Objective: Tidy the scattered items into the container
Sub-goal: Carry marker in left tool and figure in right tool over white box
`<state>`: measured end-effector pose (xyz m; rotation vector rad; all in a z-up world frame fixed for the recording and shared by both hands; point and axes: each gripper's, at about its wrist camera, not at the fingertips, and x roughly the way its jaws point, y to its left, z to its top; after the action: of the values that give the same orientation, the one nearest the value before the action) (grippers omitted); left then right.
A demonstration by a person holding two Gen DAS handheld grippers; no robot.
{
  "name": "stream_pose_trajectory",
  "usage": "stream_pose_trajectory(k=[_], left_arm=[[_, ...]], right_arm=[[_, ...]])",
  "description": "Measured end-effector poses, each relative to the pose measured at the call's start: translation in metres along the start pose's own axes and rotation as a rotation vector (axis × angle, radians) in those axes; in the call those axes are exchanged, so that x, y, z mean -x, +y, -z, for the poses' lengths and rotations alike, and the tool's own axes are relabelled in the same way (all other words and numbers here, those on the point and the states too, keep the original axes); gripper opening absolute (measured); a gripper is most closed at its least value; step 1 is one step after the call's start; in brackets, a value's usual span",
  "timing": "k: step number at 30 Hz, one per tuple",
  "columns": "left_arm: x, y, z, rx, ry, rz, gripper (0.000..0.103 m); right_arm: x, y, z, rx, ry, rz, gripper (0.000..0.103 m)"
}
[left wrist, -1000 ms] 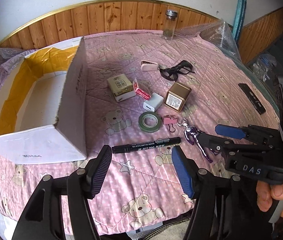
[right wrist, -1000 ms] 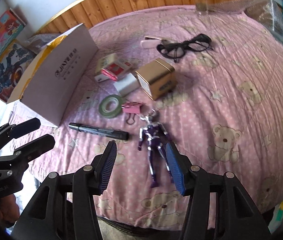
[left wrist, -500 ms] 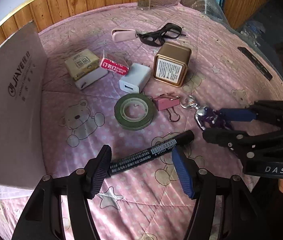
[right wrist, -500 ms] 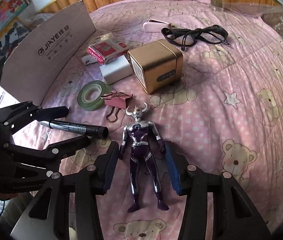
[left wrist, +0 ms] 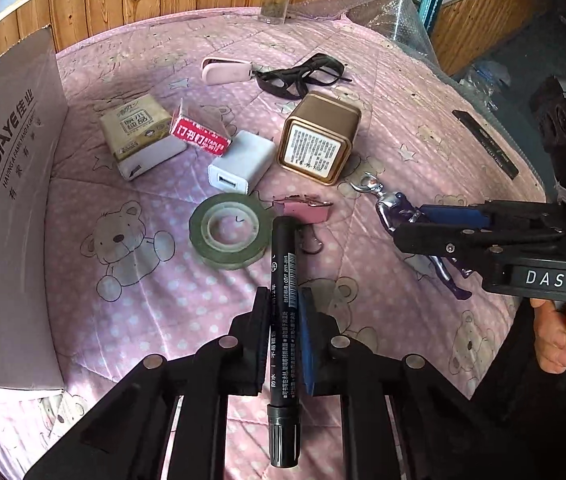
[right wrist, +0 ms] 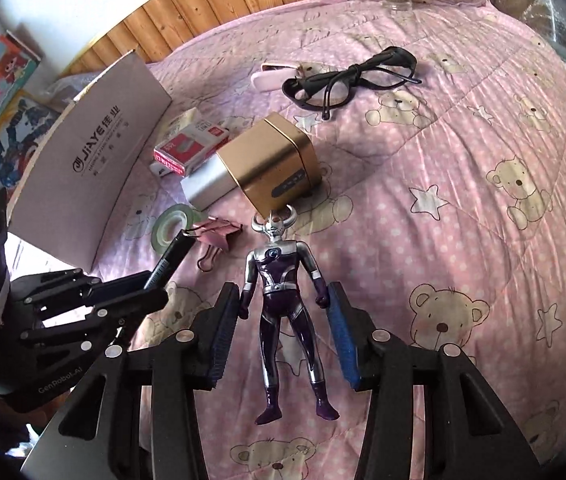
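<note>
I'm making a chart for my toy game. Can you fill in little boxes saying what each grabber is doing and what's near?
left gripper: shut on black marker pen
right gripper: open, straddling purple-and-silver toy figure, not squeezing it
container: white cardboard box, left of the items
near pen tip: green tape roll, pink binder clip
surface: pink teddy-bear quilt
</note>
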<state>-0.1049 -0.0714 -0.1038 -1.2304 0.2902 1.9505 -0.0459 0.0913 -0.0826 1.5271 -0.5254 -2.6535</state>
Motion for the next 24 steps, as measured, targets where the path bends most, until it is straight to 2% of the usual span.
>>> stream_pose_trajectory(k=[8, 24], left_arm=[[0.029, -0.005, -0.007, 0.031, -0.050, 0.018, 0.014], [0.104, -0.002, -0.007, 0.142, -0.167, -0.036, 0.014]], right_arm=[[0.012, 0.017, -0.006, 0.022, -0.031, -0.001, 0.047], [0.056, 0.070, -0.004, 0.156, -0.109, 0.008, 0.047]])
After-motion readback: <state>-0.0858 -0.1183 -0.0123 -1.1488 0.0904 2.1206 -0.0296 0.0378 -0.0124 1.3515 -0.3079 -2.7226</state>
